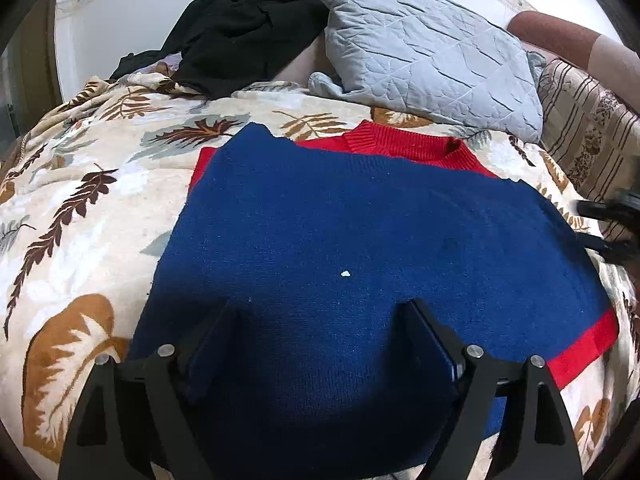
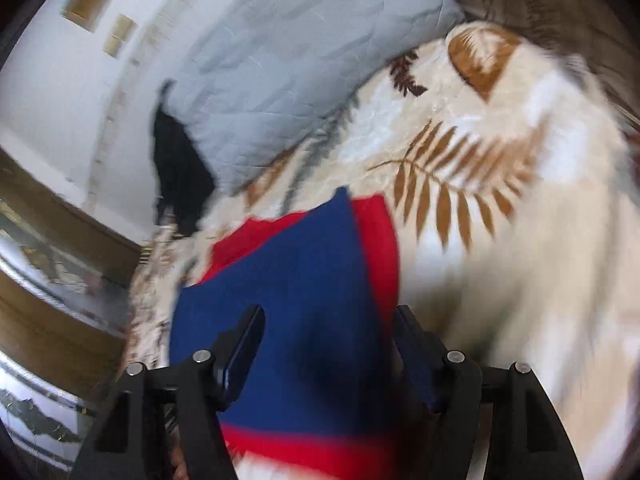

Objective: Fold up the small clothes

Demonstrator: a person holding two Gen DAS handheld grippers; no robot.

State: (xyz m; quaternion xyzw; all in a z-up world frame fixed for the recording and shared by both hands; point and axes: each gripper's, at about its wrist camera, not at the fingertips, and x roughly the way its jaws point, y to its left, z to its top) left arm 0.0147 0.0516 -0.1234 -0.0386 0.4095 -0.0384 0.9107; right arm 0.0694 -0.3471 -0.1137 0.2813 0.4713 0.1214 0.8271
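A small blue sweater [image 1: 360, 240] with red collar [image 1: 404, 144] and red hem band [image 1: 584, 344] lies flat on a leaf-print blanket [image 1: 80, 200]. My left gripper [image 1: 320, 312] is open, hovering over the sweater's near part with its fingers spread wide apart. The right wrist view is blurred; there the sweater [image 2: 304, 280] lies under my right gripper [image 2: 328, 320], which is open with its jaws apart above the blue cloth and red band [image 2: 320, 448]. The right gripper's black body [image 1: 616, 220] shows at the left view's right edge.
A grey quilted pillow [image 1: 432, 60] and a heap of black clothes [image 1: 244, 28] lie at the head of the bed. A striped patterned cover [image 1: 592, 140] is at the right. A white wall [image 1: 120, 20] stands behind.
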